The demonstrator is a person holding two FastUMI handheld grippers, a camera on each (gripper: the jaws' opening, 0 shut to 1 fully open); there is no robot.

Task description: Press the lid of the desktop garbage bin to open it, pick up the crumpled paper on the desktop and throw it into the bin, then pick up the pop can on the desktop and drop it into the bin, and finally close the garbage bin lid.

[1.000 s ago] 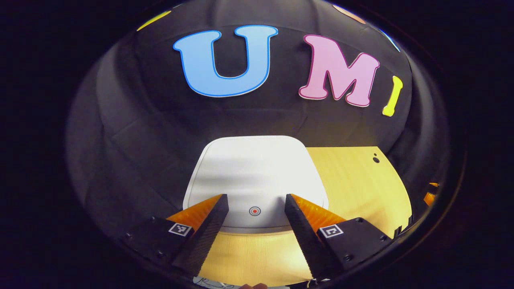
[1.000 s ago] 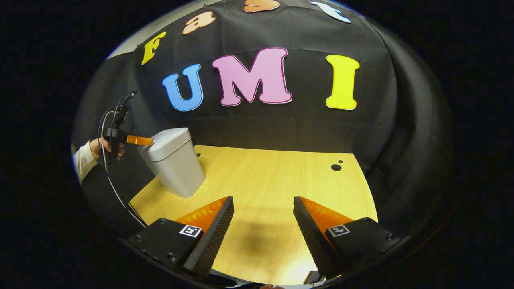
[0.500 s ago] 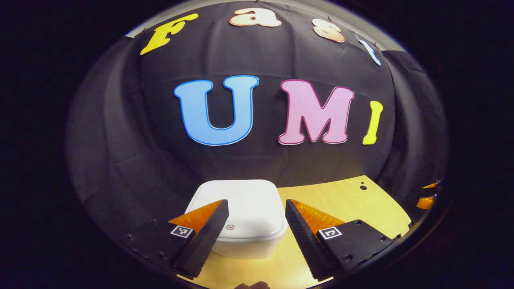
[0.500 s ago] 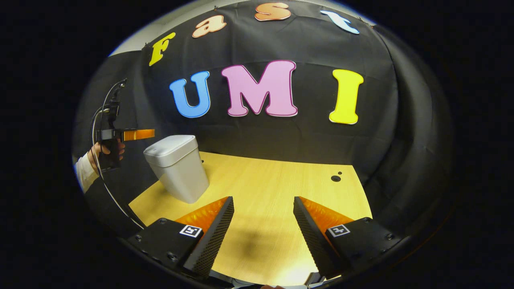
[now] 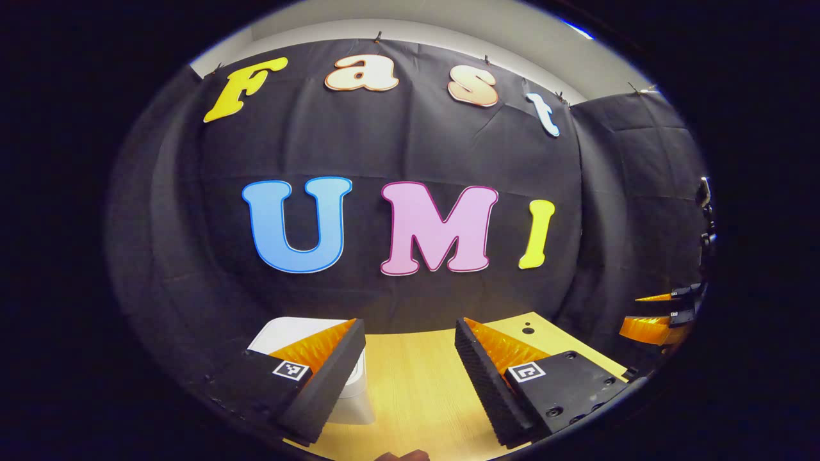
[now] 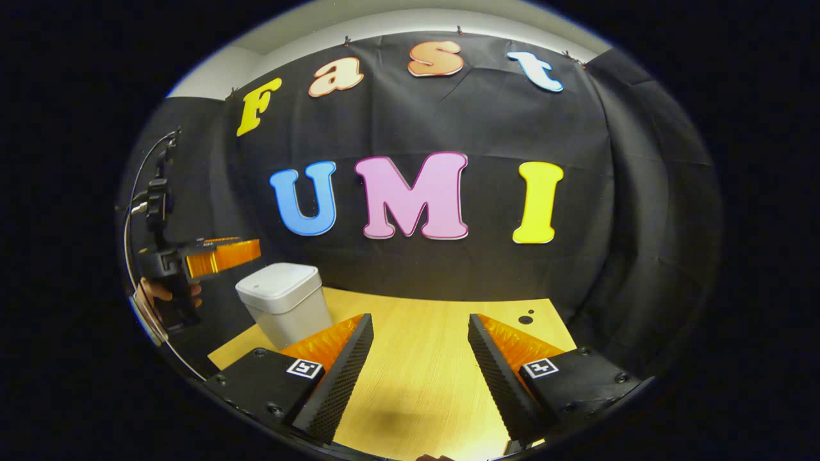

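A small white garbage bin with its lid down stands at the left end of the wooden desk. In the left gripper view the bin sits low, partly hidden behind the left finger. My left gripper is open, raised above and in front of the bin, with nothing between its fingers. In the right gripper view that left gripper is seen held by a hand just left of the bin and above its lid. My right gripper is open over the bare desk.
The black cloth wall closes the desk at the back and both sides. A small dark hole marks the desk's far right corner. In the left gripper view the right gripper's fingers show at the far right edge.
The left gripper has lifted off the bin lid and drawn back and up, so the bin dropped low in its view. The right gripper has tilted upward. The lid stays down.
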